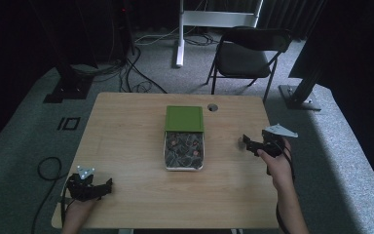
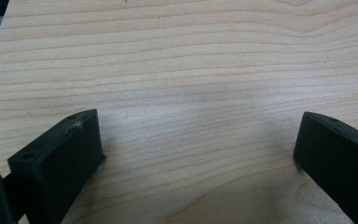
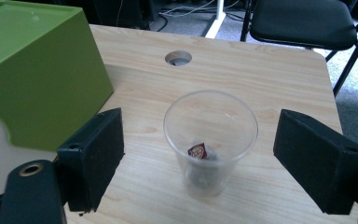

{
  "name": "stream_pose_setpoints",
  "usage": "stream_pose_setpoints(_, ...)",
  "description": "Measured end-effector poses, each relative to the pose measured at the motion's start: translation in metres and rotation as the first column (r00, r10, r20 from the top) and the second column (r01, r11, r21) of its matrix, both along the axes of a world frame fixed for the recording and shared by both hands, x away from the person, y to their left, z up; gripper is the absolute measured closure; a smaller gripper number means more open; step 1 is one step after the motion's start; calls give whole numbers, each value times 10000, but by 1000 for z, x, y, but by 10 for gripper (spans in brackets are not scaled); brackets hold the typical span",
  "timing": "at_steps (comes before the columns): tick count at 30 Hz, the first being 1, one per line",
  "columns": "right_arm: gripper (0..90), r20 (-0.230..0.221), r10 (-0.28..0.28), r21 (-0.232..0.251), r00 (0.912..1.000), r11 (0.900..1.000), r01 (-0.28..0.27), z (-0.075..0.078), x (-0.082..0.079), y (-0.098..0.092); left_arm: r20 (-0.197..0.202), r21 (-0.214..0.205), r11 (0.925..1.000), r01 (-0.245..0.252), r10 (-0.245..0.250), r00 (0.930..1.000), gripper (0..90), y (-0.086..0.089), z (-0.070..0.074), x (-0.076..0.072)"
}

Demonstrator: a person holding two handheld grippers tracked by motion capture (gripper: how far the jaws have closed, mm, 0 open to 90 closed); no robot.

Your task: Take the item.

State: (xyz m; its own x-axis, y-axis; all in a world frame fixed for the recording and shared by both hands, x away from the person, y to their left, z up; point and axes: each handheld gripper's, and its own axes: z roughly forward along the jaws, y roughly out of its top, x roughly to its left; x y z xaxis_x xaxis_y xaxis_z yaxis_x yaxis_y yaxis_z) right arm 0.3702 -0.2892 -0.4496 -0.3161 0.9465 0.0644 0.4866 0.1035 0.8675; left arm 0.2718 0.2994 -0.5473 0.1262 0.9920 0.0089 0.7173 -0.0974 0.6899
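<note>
Clear plastic, the cup point(image 3: 209, 140) stands upright on the counter point(image 3: 270, 79) between the jaws of the right claw point(image 3: 200, 161), which stand wide on either side and do not touch it. A small tea bag point(image 3: 198, 151) lies at its bottom. Off the claw's left jaw sits the green box point(image 3: 37, 74); a round hole point(image 3: 178, 58) lies beyond the cup. The left claw point(image 2: 198, 154) rests wide and empty over bare wood.
</note>
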Motion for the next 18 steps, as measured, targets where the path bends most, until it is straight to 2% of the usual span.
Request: stream_pose_setpoints(18, 139, -142, -76, 32, 9999, 10000, 76, -18, -29, -10, -1, 3, 10000, -1, 1, 10000, 16, 0, 0, 0)
